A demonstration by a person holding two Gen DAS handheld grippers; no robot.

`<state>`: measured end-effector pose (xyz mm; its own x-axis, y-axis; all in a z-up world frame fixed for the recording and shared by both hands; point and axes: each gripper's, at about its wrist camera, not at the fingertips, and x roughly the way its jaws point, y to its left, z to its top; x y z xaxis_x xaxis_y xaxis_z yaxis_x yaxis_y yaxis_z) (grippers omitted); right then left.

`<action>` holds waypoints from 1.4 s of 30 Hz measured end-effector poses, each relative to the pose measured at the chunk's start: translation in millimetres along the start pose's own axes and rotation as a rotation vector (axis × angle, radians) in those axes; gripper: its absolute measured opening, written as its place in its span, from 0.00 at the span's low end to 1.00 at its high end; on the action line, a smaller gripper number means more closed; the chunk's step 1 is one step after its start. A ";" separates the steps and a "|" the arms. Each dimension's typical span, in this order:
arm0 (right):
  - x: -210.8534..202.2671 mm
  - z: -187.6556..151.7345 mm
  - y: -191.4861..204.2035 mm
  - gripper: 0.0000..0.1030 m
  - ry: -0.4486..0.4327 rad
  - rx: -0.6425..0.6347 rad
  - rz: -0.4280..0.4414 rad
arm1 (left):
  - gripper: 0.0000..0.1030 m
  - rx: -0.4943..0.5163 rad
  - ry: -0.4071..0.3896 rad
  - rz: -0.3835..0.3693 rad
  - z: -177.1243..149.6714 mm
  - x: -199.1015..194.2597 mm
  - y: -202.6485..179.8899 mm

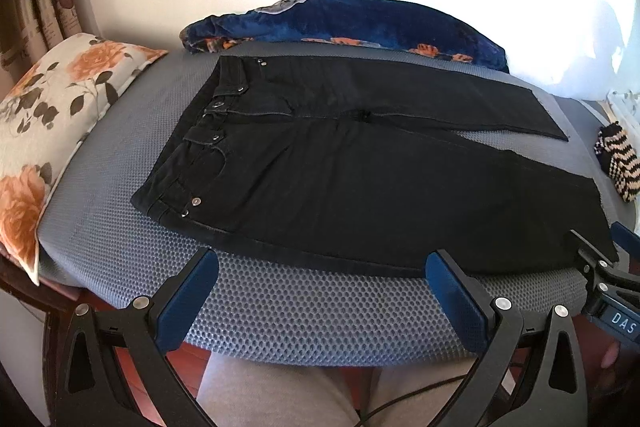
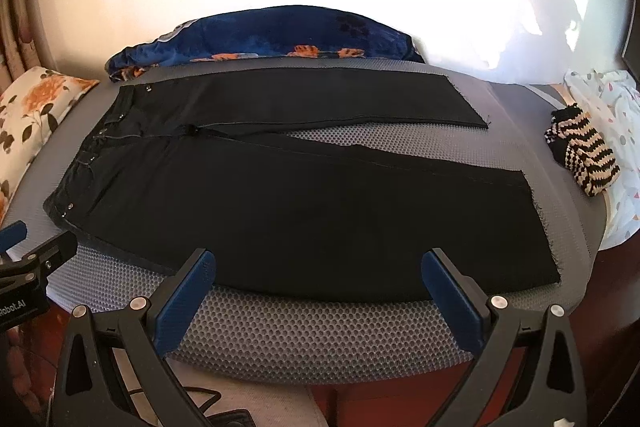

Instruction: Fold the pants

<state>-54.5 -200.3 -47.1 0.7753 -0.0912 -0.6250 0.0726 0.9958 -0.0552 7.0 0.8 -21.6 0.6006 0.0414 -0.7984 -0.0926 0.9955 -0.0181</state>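
Black pants (image 1: 360, 171) lie flat on a grey mesh mattress (image 1: 280, 311), waistband to the left, both legs spread out to the right. They also show in the right wrist view (image 2: 304, 203). My left gripper (image 1: 322, 267) is open and empty, its tips at the near edge of the near leg, toward the waist. My right gripper (image 2: 318, 265) is open and empty, its tips at the near edge of the same leg, toward the hem. The right gripper's tip shows at the far right of the left wrist view (image 1: 600, 259).
A floral pillow (image 1: 44, 131) lies at the left. A blue blanket (image 1: 352, 23) is bunched behind the pants. A striped knitted piece (image 2: 582, 155) and a white patterned cloth (image 2: 616, 131) lie at the right. The mattress's front edge (image 2: 320, 355) is just below my grippers.
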 end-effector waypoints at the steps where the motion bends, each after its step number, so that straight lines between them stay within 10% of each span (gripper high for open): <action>1: -0.2 0.4 0.2 0.99 -0.001 0.003 0.003 | 1.00 0.002 -0.002 0.000 0.0 0.0 -0.4; 42: 13.0 1.3 -10.0 0.99 0.044 0.077 0.043 | 1.00 -0.001 0.011 -0.006 1.2 12.1 -3.5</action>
<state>-44.3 -211.4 -53.7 0.7505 -0.0460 -0.6592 0.0886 0.9956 0.0313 15.5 -2.1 -30.5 0.5920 0.0345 -0.8052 -0.0903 0.9956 -0.0238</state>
